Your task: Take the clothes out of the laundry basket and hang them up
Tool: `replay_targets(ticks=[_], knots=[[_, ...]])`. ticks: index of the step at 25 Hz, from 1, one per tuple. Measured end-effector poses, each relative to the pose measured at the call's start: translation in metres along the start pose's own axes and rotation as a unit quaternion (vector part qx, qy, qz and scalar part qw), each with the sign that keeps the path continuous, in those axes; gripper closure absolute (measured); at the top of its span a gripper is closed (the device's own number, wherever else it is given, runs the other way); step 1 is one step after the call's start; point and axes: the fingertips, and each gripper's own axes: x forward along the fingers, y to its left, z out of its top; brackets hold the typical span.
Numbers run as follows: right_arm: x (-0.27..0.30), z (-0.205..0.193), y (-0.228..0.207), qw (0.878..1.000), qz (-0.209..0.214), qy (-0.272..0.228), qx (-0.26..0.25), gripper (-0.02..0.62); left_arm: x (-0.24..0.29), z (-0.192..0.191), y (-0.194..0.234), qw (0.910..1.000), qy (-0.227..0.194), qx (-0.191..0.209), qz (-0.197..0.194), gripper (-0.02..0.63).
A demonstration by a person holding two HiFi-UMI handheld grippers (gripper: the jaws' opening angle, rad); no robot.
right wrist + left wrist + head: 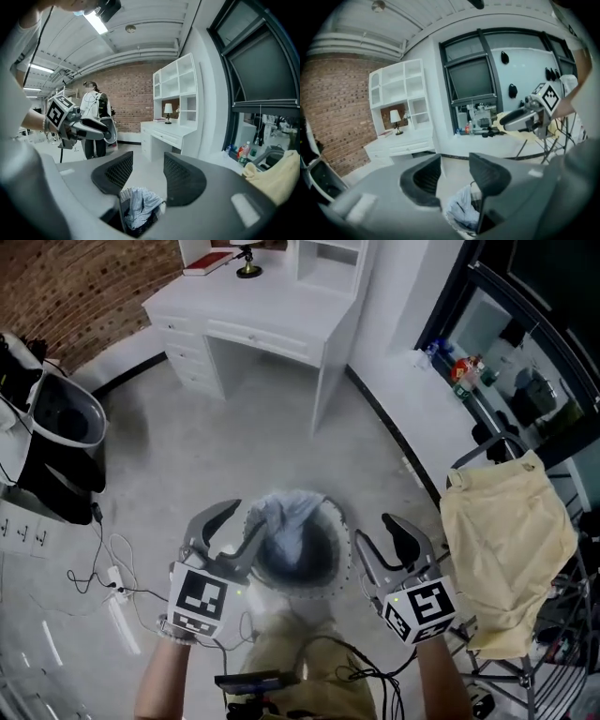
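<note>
- The left gripper (240,521) is hovering just above the laundry basket (345,549), its jaws standing wide with nothing between them, probably so that they can drop around cloth
- The right gripper (375,532) is hanging beside it over the basket's other side, jaws likewise wide and empty; both are tilting slightly down towards the load
- A pale blue shirt (286,514) is lying bunched in the basket on the floor, heaped at the top where it looks easiest to pinch
- A yellow garment (506,540) is draping over the drying rack (480,450) at the person's right, near enough for carrying the next piece across
- The picking step seems to be only beginning, with no cloth gripped yet
</note>
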Motion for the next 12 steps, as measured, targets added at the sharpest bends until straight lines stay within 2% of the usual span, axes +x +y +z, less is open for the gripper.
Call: replay_targets(ticks=[5,12], knots=[[0.062,-0.037,0.012,0.998,0.022,0.051,-0.013,0.387,0.03,-0.085,0.023,0.9979,0.055,-0.034,-0.005,0.423],[0.13,-0.088,0.012,0.993,0.069,0.085,-0.042,0.387,0.084,-0.182,0.044,0.9907,0.112,-0.076,-0.002,0.418]])
